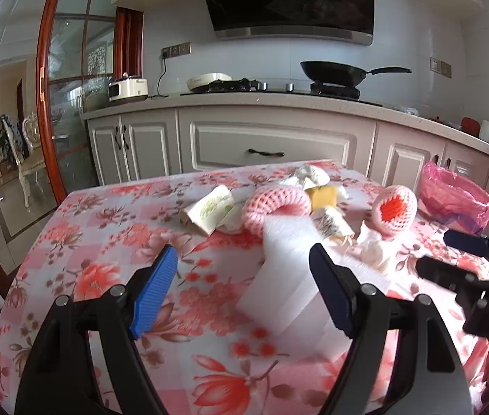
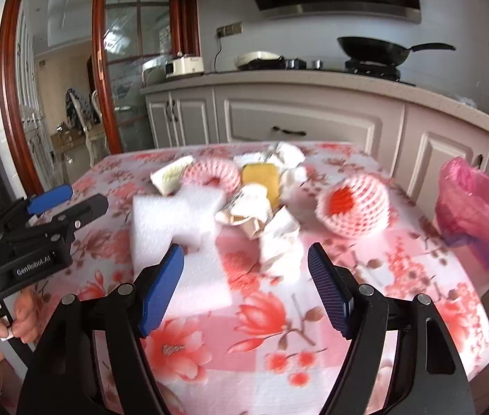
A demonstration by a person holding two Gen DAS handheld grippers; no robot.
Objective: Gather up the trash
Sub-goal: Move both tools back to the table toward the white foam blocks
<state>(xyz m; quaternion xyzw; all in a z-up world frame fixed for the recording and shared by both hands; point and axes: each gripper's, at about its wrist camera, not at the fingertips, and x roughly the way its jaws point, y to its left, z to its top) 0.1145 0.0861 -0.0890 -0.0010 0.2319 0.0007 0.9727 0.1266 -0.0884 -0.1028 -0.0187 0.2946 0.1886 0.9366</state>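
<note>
Kitchen scene, seen from two handheld claws over a table covered in a pink floral cloth. Left gripper spread wide, blue pads apart, gripping nothing, poised above the near end of a white foam sheet. Right gripper likewise spread wide and empty, hovering over bare cloth just right of that foam sheet.

Trash heaped toward the far middle of the table: a pink foam fruit net, a yellow sponge-like block, a folded paper packet, crumpled white tissues, edges blurred, perhaps wrappers too. Second pink fruit net to the right, apart from the heap. Pink-bagged bin at the far right edge. Black wok on the stove beyond.
</note>
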